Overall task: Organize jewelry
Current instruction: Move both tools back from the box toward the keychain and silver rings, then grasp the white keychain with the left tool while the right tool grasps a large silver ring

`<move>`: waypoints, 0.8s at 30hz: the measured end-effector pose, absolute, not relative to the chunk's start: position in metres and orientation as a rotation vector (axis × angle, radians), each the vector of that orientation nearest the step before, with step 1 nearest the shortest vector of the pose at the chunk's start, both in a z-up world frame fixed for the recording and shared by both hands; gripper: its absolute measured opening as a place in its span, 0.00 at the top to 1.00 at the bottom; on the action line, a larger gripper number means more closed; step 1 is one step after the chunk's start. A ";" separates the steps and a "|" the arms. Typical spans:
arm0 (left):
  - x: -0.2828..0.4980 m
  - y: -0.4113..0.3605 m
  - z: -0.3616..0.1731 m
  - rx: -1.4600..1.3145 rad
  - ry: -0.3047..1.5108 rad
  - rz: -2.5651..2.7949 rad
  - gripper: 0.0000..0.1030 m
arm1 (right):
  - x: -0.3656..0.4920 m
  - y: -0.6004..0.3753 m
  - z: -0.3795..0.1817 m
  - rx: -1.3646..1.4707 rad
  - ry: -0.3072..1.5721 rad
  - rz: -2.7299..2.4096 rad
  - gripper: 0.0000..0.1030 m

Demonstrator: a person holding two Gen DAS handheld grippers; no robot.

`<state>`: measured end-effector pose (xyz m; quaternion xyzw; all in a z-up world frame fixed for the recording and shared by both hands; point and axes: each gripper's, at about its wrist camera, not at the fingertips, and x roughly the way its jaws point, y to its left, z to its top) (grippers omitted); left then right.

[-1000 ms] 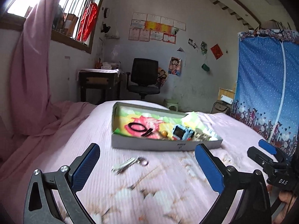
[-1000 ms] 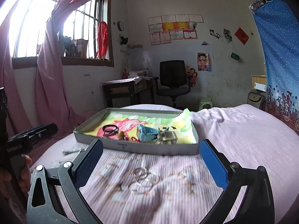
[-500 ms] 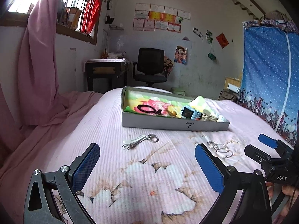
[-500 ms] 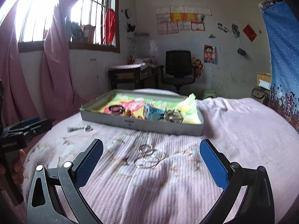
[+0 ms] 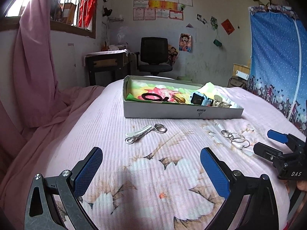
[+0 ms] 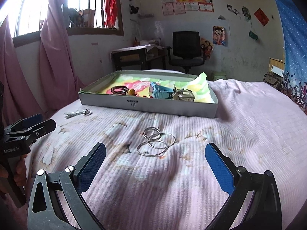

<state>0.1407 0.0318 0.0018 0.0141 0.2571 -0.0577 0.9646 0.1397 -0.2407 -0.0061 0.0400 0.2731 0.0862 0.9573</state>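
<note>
A grey box (image 5: 182, 113) (image 6: 153, 106) on the pink bed holds black hair ties (image 5: 151, 96), a blue watch (image 5: 199, 99) (image 6: 159, 92) and a metal trinket (image 6: 183, 95). A white hair clip (image 5: 139, 133) and a small ring (image 5: 160, 128) lie in front of it; both show small in the right wrist view (image 6: 76, 113). Several silver bangles (image 6: 156, 141) (image 5: 235, 139) lie further right. My left gripper (image 5: 151, 168) is open and empty, short of the clip. My right gripper (image 6: 155, 164) is open and empty, just short of the bangles.
The bed carries a pink flowered cover (image 5: 153, 172). Pink curtains (image 5: 32, 67) hang at the left. A desk (image 5: 107, 65) and black office chair (image 5: 154, 55) stand beyond the bed. A blue wardrobe cover (image 5: 276, 57) is at the right.
Both grippers have pulled back and tilted down; the box now looks farther away, and the clip, ring and bangles sit higher in view. Both jaws stay open.
</note>
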 end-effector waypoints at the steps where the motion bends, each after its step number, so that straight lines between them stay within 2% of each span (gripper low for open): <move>1: 0.143 0.032 0.002 0.031 0.522 -0.115 0.01 | 0.141 -0.240 -0.007 0.081 0.562 0.176 0.01; 12: 0.188 0.052 0.000 -0.061 0.577 -0.151 0.01 | 0.189 -0.241 -0.027 0.114 0.758 0.225 0.01; 17: 0.211 0.056 -0.005 -0.087 0.626 -0.171 0.02 | 0.206 -0.237 -0.028 0.112 0.768 0.254 0.01; 19: 0.216 0.057 -0.010 -0.103 0.654 -0.191 0.09 | 0.213 -0.235 -0.032 0.118 0.784 0.265 0.01; 21: 0.220 0.056 -0.014 -0.101 0.680 -0.197 0.25 | 0.217 -0.235 -0.036 0.128 0.799 0.275 0.02; 24: 0.219 0.051 -0.016 -0.084 0.678 -0.213 0.36 | 0.218 -0.234 -0.040 0.135 0.808 0.285 0.02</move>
